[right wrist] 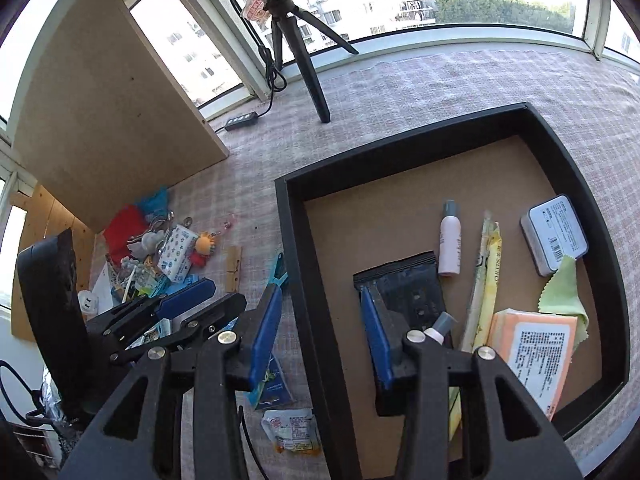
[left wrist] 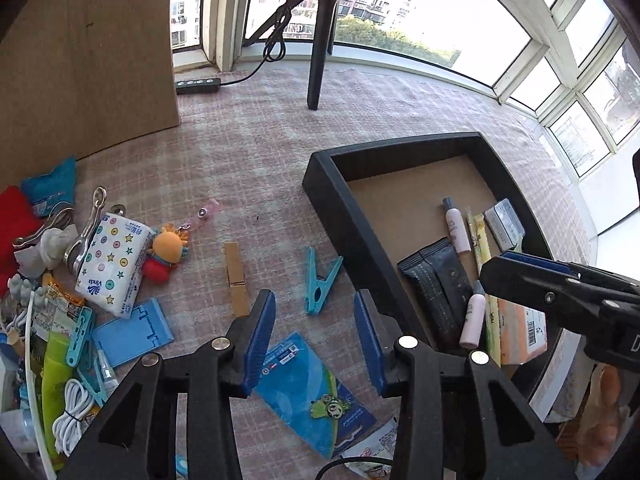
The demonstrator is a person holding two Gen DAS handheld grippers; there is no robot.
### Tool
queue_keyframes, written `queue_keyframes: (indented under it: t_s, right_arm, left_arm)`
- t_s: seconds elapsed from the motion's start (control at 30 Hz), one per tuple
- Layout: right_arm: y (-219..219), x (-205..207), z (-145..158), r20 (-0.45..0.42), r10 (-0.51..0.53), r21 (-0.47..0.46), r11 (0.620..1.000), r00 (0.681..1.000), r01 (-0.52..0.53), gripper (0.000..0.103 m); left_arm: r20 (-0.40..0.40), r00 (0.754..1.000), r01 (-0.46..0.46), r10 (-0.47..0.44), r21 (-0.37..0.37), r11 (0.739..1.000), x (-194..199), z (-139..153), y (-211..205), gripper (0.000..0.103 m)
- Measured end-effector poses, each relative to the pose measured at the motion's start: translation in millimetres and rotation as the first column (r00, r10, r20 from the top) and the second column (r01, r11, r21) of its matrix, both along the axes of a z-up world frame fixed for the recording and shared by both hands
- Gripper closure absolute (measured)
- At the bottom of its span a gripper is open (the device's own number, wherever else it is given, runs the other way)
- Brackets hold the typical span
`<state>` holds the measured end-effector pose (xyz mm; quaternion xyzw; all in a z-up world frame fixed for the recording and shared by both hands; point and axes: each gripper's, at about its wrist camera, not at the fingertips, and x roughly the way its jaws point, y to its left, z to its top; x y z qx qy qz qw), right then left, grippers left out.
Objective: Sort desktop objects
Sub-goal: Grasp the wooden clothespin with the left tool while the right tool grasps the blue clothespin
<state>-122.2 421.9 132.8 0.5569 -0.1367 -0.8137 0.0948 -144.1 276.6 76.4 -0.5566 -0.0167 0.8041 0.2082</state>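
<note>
The left gripper (left wrist: pixel 315 334) hovered over the table (left wrist: pixel 260 152) with its fingers spread and empty, above a blue card (left wrist: pixel 316 392); a teal clip (left wrist: pixel 320 282) lay at 12 o'clock from it. The right gripper (right wrist: pixel 320 332) straddled the left wall of the black tray (right wrist: pixel 304 280), fingers apart and empty. The tray held a black pouch (right wrist: pixel 408 284), two pink bottles (right wrist: pixel 449 240), a tin (right wrist: pixel 554 234) and an orange tissue pack (right wrist: pixel 536 352).

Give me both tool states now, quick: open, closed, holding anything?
Left tool: open, empty, above the blue card on the tablecloth.
Right tool: open, empty, straddling the black tray's left wall.
</note>
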Motion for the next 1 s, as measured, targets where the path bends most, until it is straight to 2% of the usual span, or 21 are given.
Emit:
queue_keyframes:
  t_s: [0.3, 0.43, 0.6, 0.73, 0.87, 1.0]
  right_arm:
    - [-67.7, -7.6, -40.8, 0.117, 0.088, -0.058, 0.995, 0.989, -0.082, 0.062]
    - [-78.8, -11.2, -58.9, 0.156, 0.07, -0.024, 0.997, 0.985, -0.067, 0.062]
    - [-76.2, -17.3, -74.9, 0.178, 0.025, 0.048, 0.998, 0.984, -0.034, 0.062]
    - [-69.8, -21.8, -86.3, 0.204, 0.015, 0.012, 1.0, 0.979, -0.018, 0.063]
    - [-71.6, -24.3, -86.8, 0.171, 0.002, 0.102, 0.995, 0.985, -0.02, 0.069]
    - [-51.1, -35.0, -87.3, 0.16, -0.053, 0.111, 0.993, 0.986, 0.035, 0.071]
  left_arm:
    - [0.033, 0.997, -0.063, 0.063, -0.011, 0.998, -22.4, -22.6, -41.5, 0.067]
    - [0.038, 0.997, -0.069, 0.069, -0.01, 0.998, -27.4, -27.9, -46.4, 0.067]
    - [0.058, 0.996, -0.07, 0.071, -0.02, 0.997, -32.1, -37.9, -47.8, 0.067]
    - [0.067, 0.996, -0.065, 0.066, -0.021, 0.998, -33.6, -41.6, -47.1, 0.067]
    - [0.066, 0.996, -0.057, 0.059, -0.026, 0.998, -33.0, -41.5, -46.5, 0.067]
    - [0.071, 0.996, -0.052, 0.054, -0.034, 0.998, -33.1, -42.4, -42.8, 0.067]
